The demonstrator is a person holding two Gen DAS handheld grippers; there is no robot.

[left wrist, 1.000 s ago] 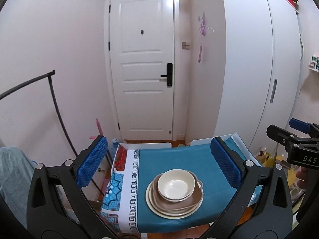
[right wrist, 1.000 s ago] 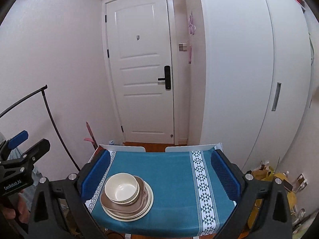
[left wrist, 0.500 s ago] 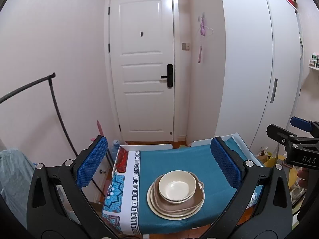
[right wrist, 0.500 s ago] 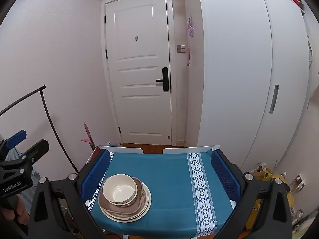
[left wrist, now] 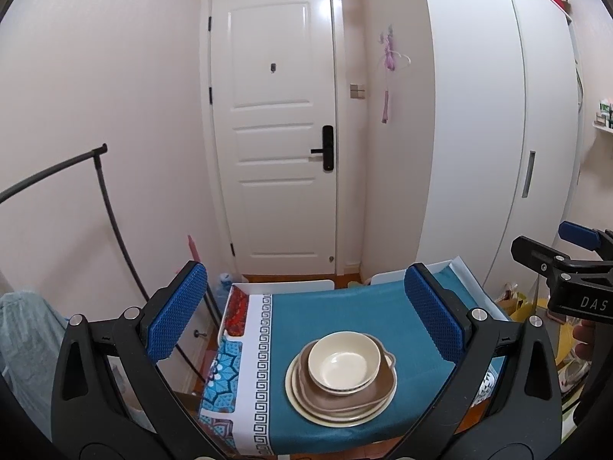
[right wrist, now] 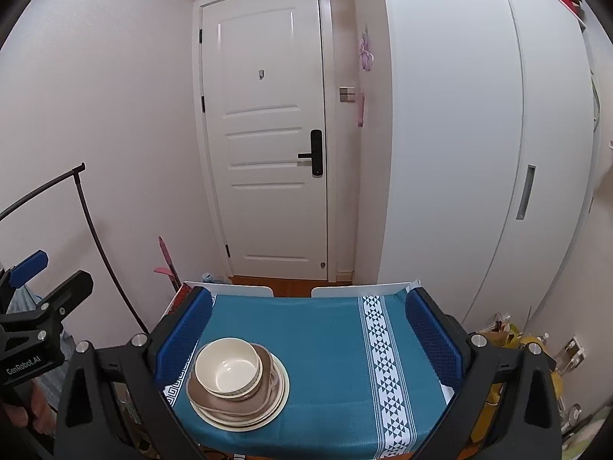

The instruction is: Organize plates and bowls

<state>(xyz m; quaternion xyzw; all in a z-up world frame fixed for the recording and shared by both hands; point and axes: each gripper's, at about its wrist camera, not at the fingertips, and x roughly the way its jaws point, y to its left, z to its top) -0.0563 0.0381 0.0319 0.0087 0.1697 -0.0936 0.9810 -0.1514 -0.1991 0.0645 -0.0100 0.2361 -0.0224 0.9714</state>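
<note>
Both jaws wide open, empty: left gripper (left wrist: 302,306), right gripper (right wrist: 308,327). Bowl (left wrist: 344,361) sits mouth-up on the plates (left wrist: 339,395), one stack on the table's (right wrist: 325,329) left part. It's round, so no real long axis. Views barely shifted since a second ago; nothing grabbed, so looks like stacking's finished
</note>
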